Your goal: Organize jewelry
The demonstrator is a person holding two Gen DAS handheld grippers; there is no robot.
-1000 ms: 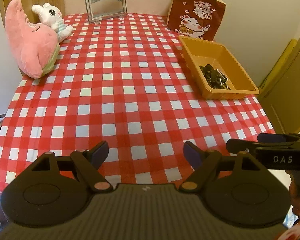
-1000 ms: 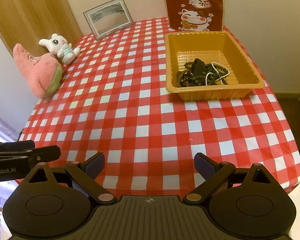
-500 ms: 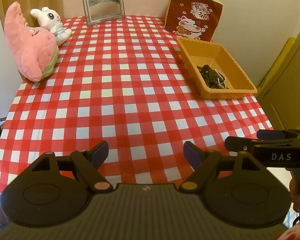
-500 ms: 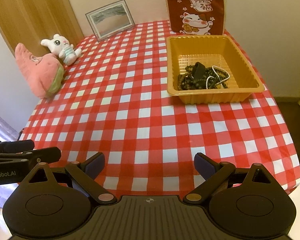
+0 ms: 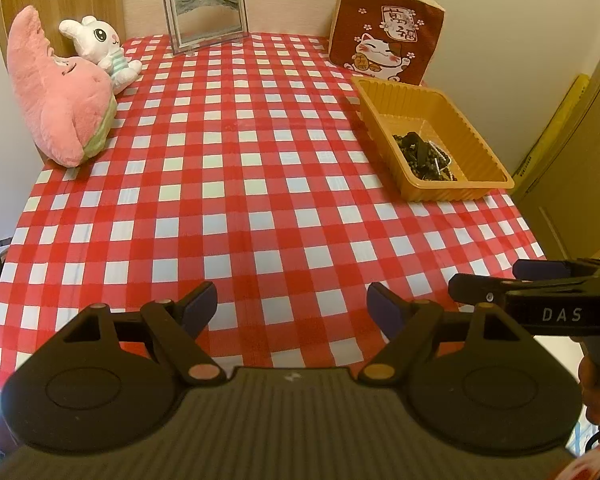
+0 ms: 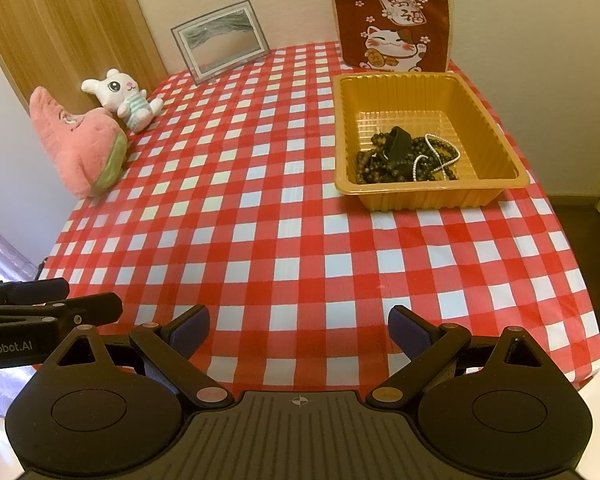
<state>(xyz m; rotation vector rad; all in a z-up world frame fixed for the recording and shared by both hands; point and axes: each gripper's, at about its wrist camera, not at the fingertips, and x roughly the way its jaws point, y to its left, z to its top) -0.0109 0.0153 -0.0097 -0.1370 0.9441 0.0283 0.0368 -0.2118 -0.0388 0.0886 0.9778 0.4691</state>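
The left gripper (image 5: 292, 306) and right gripper (image 6: 299, 326) hover over the near edge of the checkered bench (image 6: 260, 240), fingers spread and holding nothing. The beads (image 6: 404, 158) lie heaped in the orange tray (image 6: 496, 184) far right, before the cat cushion (image 6: 392, 20).

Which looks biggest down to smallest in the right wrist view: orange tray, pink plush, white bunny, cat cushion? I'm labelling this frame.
1. orange tray, though it sits nearest the camera.
2. cat cushion and pink plush: too alike to rank.
3. white bunny, clearly smallest.
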